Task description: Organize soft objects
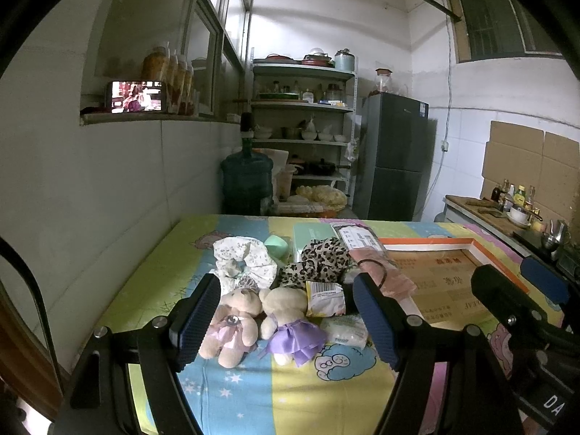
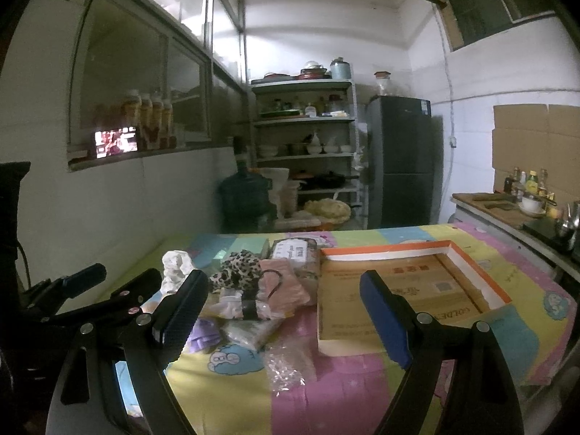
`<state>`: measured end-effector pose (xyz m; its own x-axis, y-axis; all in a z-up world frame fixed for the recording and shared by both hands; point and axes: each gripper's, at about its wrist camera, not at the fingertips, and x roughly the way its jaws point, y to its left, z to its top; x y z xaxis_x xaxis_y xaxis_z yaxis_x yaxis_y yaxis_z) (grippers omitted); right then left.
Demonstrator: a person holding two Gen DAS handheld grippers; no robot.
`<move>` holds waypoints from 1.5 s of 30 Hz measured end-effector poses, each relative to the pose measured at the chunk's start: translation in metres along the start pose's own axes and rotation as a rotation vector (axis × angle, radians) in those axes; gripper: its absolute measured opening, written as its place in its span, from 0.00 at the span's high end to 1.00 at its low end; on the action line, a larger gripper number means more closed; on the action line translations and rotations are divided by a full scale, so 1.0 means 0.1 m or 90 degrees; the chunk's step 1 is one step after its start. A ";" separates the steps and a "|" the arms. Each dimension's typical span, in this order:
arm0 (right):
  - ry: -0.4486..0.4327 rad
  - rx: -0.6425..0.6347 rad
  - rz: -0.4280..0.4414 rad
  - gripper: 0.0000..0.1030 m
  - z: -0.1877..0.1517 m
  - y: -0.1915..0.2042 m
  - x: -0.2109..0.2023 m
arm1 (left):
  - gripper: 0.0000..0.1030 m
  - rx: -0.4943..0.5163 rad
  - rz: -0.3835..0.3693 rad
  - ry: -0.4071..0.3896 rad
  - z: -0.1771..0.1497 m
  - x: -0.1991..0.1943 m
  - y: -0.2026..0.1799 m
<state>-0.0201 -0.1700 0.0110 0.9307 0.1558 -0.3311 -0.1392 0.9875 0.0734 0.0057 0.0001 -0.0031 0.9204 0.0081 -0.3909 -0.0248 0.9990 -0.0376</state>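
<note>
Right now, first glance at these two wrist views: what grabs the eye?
Two small teddy bears lie side by side on the bright cartoon-print table cover, framed between the open left gripper. Behind them sits a heap of soft things, with a leopard-print cloth on top. To the right lies a shallow orange-rimmed cardboard box, open and unfilled, ahead of the open right gripper.

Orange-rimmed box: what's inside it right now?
The box holds no soft items; only its printed cardboard floor shows. The right gripper's finger covers part of the near floor, so that patch can't be checked.
</note>
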 end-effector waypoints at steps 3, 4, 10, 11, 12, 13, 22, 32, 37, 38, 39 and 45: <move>0.000 -0.001 0.004 0.16 0.00 0.01 0.00 | 0.26 0.000 0.000 0.001 -0.01 0.01 0.00; 0.000 -0.001 0.005 0.16 0.00 0.02 0.00 | 0.26 -0.001 0.000 0.001 -0.01 0.01 0.00; 0.004 -0.002 0.013 0.16 0.00 0.02 0.01 | 0.26 0.000 -0.001 0.001 -0.01 0.01 0.01; 0.004 -0.002 0.014 0.16 0.00 0.02 0.01 | 0.26 0.000 -0.001 0.001 -0.01 0.01 0.01; 0.005 -0.002 0.015 0.16 0.00 0.02 0.01 | 0.26 0.000 -0.001 0.001 0.00 0.01 0.01; 0.005 -0.001 0.016 0.16 0.00 0.02 0.02 | 0.26 0.000 -0.001 0.001 -0.01 0.01 0.01; 0.017 -0.001 0.032 0.16 -0.08 -0.01 0.04 | 0.26 -0.010 0.013 0.003 -0.05 0.03 0.06; 0.143 0.002 0.057 0.16 -0.64 -0.13 0.40 | 0.26 -0.046 0.015 0.048 -0.24 0.29 0.45; 0.173 0.018 0.049 0.16 -0.70 -0.22 0.61 | 0.26 -0.055 -0.005 0.065 -0.36 0.40 0.63; 0.179 0.017 0.051 0.16 -0.71 -0.24 0.64 | 0.26 -0.055 -0.011 0.069 -0.36 0.45 0.68; 0.184 0.016 0.053 0.16 -0.72 -0.23 0.69 | 0.26 -0.055 -0.016 0.074 -0.38 0.47 0.71; 0.211 0.008 0.073 0.36 -0.79 -0.19 0.89 | 0.26 -0.045 -0.041 0.101 -0.44 0.63 0.80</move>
<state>0.0387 -0.1735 -0.0944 0.7485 0.2663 -0.6073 -0.2305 0.9632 0.1384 0.0447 0.0790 -0.0717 0.8477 -0.0685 -0.5260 -0.0002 0.9916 -0.1295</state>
